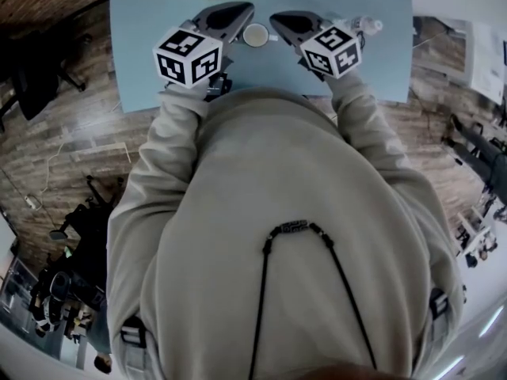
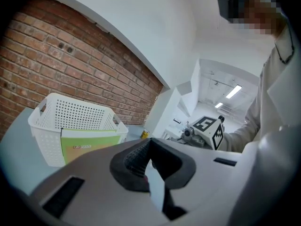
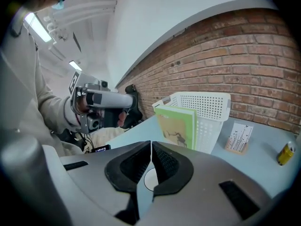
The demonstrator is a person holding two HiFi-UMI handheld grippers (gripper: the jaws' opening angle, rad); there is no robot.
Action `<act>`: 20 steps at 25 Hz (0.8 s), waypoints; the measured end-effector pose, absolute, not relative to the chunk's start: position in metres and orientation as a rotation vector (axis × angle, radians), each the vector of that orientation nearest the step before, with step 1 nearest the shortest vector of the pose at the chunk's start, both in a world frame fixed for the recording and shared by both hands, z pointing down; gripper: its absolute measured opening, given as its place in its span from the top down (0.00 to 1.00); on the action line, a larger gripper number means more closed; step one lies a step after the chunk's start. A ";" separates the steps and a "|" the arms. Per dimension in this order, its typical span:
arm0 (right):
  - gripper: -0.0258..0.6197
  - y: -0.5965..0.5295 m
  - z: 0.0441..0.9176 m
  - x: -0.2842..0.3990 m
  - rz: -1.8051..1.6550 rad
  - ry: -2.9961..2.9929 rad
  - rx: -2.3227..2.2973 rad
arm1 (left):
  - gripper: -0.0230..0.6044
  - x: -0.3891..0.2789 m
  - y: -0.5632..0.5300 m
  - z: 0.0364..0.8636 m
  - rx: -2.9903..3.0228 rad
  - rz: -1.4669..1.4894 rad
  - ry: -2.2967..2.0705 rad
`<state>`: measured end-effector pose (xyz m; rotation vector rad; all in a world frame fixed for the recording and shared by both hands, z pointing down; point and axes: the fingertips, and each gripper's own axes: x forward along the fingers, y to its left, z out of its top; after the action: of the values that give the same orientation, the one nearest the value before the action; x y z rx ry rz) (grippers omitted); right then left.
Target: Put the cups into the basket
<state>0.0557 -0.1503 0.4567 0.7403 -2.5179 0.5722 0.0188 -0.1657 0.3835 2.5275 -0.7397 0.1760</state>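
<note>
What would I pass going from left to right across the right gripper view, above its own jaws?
First the left gripper → white basket → small card stand → yellow object at the far right. The green booklet overlaps the basket, so it is left out.

Light blue table (image 1: 142,22), flat top, stands on wood-plank floor (image 1: 71,133).
On top:
- white perforated basket (image 3: 207,107), upright, toward far side by brick wall
- green booklet (image 3: 178,126), standing on edge, leaning on basket's near wall
- white cup (image 1: 255,35), upright, open end up, on near half of table, apart from basket
- small card stand (image 3: 237,139), just right of basket
- yellow can (image 3: 285,153), further right, apart from stand
</note>
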 end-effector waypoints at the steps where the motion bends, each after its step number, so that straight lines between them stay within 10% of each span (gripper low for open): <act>1: 0.94 -0.147 0.459 0.055 0.579 -2.514 0.729 | 0.97 0.018 -0.163 0.384 2.524 0.175 -0.738; 20: 0.86 -0.133 0.524 0.077 0.564 -2.330 0.630 | 0.97 -0.010 -0.166 0.391 2.463 0.075 -0.799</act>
<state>0.0770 -0.1328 0.5242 0.6301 -2.3300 0.5643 -0.0103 -0.1657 0.3906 2.4634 -0.7987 0.0746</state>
